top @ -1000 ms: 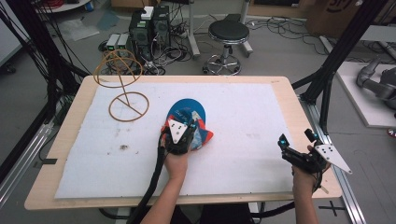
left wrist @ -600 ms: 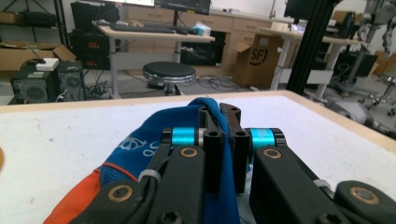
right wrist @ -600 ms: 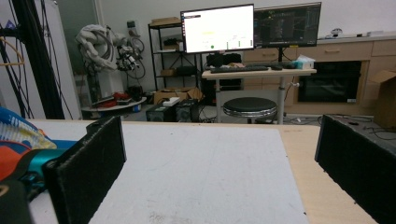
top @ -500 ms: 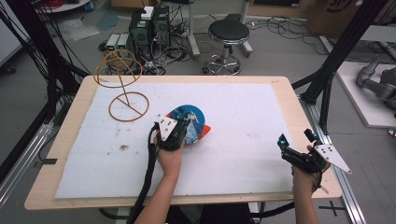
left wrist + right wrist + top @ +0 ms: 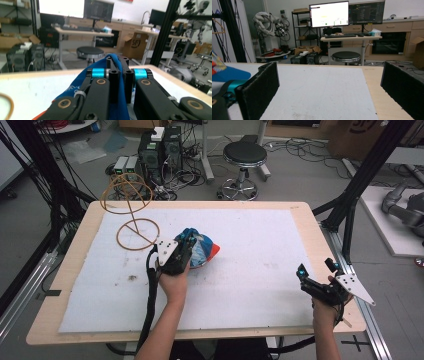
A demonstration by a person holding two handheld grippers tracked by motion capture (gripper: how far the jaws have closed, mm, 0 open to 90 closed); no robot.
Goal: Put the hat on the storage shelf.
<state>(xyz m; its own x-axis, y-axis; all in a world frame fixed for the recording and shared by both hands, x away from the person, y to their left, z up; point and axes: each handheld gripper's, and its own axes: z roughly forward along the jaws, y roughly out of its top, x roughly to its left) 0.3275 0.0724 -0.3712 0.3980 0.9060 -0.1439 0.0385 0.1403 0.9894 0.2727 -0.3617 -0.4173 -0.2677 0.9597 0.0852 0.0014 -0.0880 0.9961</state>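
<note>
Blue cloth (image 5: 200,251) with an orange edge sits bunched between the jaws of the left claw (image 5: 186,245), which is clamped tight on it. In the left gripper view the two jaws stand pressed together with a fold of the blue fabric (image 5: 115,75) caught between them and more of it hanging below and to the claw's left. The bundle lies just ahead of the left hand (image 5: 174,282), over the white mat (image 5: 260,250) on the desk (image 5: 305,220). Beyond the left claw and to its left stands a wire stand (image 5: 131,215) made of tan rings. The right claw (image 5: 316,276) is well apart, near the desk's right edge, its jaws spread wide with nothing between them; its own view shows bare mat (image 5: 324,92) between the pads.
</note>
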